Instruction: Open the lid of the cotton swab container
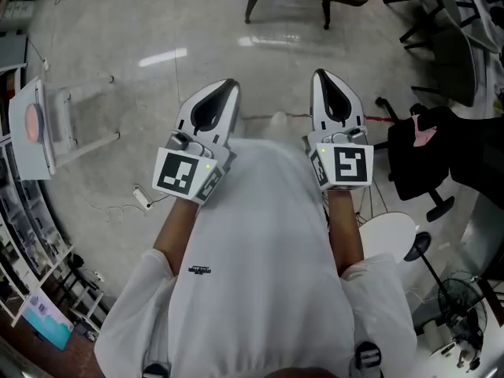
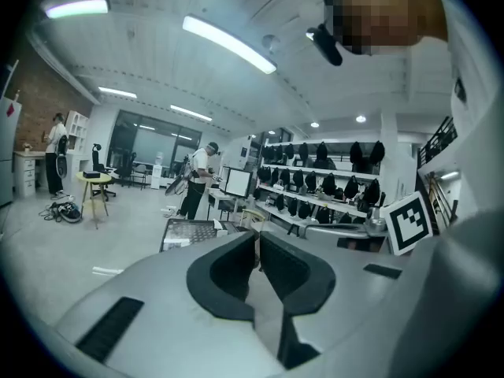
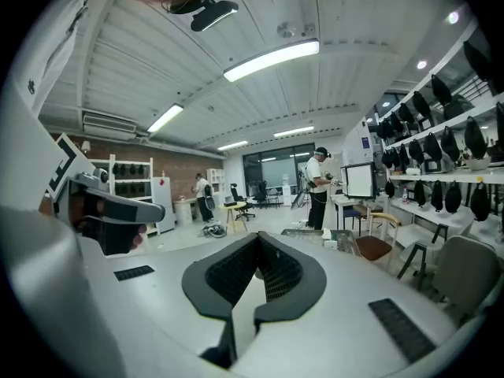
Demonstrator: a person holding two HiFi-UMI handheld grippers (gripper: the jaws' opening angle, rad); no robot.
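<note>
head view: left gripper (image 1: 229, 85) and right gripper (image 1: 320, 75) side by side over the floor (image 1: 118, 22), ahead of the white shirt (image 1: 260, 235) (marker cubes (image 1: 183, 173) face the camera).
left gripper view: fingers (image 2: 229, 272) closed tip to tip, nothing between.
right gripper view: fingers (image 3: 284, 274) closed together, nothing held.
cotton swab container: in none of the views.

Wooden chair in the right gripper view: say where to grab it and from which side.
Probably take the wooden chair by the top rail of its back, from above: it stands upright, and that rail looks slim enough for the jaws.
</note>
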